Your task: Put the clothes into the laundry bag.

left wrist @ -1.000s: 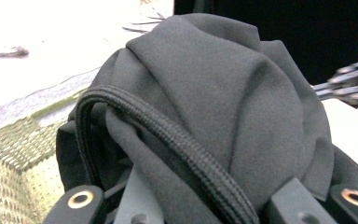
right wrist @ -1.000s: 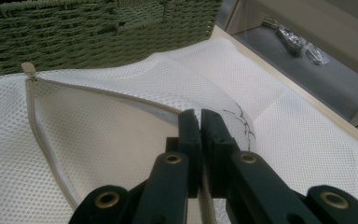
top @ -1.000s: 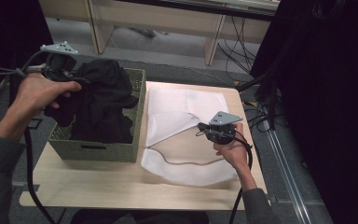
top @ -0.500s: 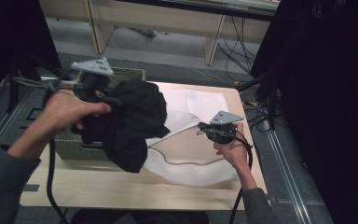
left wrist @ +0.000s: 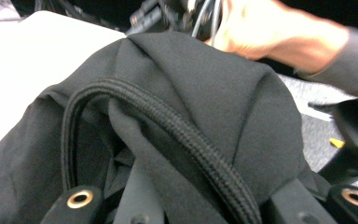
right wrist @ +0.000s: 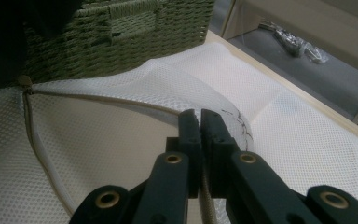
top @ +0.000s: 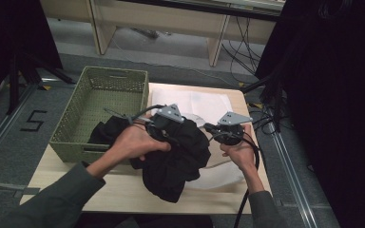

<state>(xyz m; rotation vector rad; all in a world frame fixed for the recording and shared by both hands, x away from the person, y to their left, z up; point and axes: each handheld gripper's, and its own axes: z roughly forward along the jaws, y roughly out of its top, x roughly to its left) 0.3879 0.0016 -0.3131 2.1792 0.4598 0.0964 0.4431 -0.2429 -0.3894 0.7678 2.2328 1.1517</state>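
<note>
The right gripper [right wrist: 200, 140] is clamped on the rim of the white mesh bag [top: 204, 102], lifting it so the mouth gapes. The left gripper [top: 164, 124] is closed on the black garment [top: 173, 156], which hangs just beside that mouth, right of the green basket [top: 78, 142], likely for stuffing in.

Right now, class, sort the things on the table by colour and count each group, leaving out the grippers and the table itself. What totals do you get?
Black: 1, the garment
Green: 1, the basket
White: 1, the mesh bag
Total: 3
</note>
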